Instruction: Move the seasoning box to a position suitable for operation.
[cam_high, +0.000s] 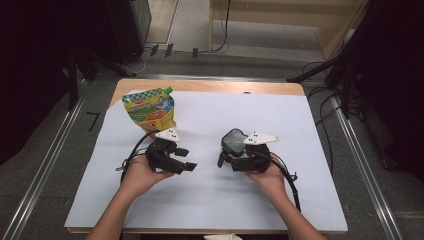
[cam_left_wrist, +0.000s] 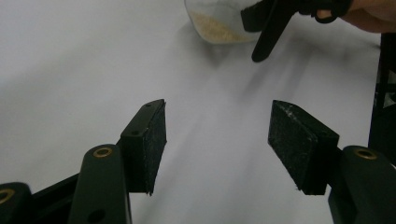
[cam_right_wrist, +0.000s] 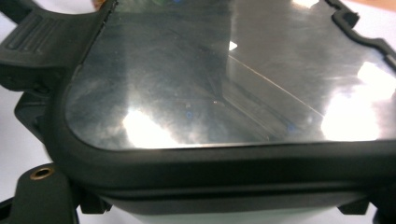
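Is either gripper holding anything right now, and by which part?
The right gripper holds a clear container with a dark-rimmed lid, apparently at its lidded top. The left gripper is open and holds nothing.

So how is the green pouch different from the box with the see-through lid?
The green pouch is soft, bright and printed; the box is hard, with a clear lid rimmed in black. The pouch stands free near the table's far left; the box sits at the right gripper, jaws hidden. The left gripper is open and empty. Both are on the white sheet.
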